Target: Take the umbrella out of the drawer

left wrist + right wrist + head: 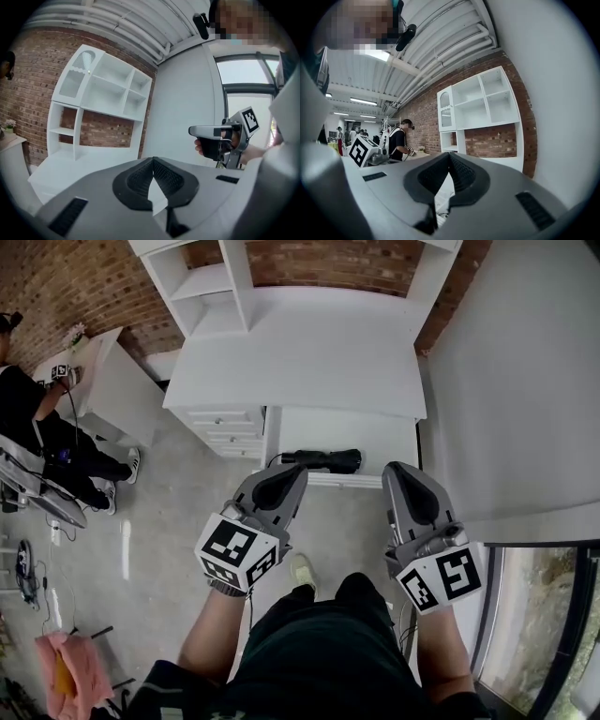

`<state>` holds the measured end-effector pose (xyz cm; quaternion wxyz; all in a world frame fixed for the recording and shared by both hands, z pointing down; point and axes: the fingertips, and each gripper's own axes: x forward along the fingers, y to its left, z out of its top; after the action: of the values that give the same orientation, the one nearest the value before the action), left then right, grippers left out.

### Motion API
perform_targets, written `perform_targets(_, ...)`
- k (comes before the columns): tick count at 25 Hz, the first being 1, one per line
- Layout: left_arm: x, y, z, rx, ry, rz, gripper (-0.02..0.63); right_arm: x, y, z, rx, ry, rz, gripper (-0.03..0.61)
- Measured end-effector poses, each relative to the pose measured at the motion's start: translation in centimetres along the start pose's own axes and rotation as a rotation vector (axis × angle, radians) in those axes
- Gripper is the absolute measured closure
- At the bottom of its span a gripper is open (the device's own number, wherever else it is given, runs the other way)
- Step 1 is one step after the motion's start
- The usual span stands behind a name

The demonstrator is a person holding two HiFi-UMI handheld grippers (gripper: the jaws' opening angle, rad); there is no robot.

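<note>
The fingers [138,180] of your left gripper [292,471] are pressed together with nothing between them, and your right gripper [397,470] is likewise closed and empty. Just beyond your left fingertips, the black umbrella [323,460] lies in the open drawer [384,442] of the white worktop [309,352].

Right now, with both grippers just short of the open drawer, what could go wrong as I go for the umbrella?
1. The left gripper and right gripper both look shut and empty. Reaching in like that would likely shove the umbrella rather than grip it.
2. The umbrella lies close along the drawer's front wall, so a jaw may catch that edge.
</note>
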<state>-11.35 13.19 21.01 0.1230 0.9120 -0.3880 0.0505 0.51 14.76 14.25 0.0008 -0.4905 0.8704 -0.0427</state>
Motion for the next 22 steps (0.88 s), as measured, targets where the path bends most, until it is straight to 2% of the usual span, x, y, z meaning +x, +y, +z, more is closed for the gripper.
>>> perform_targets(3, 1.0, 1.3, -1.1, -0.016, 0.031, -0.043, 0.607, 1.0, -0.3, -0.1, -0.004, -0.002, -0.025, 0.574)
perform_targets(8, 3.5, 2.9, -2.4, 0.028, 0.069, -0.074, 0.607, 3.0, -1.8, -1.6, 0.017, 0.019, -0.043, 0.574)
perform_targets(16, 8.3, 5.2, -5.7, 0.052, 0.133, -0.103, 0.607, 7.5, -4.7, -5.5, 0.042, 0.035, -0.023, 0.574)
perform_targets(22, 12.7, 6.6, -8.9, 0.086, 0.213, -0.137, 0.607, 11.5, -7.1, -9.1, 0.041, 0.085, 0.022, 0.574)
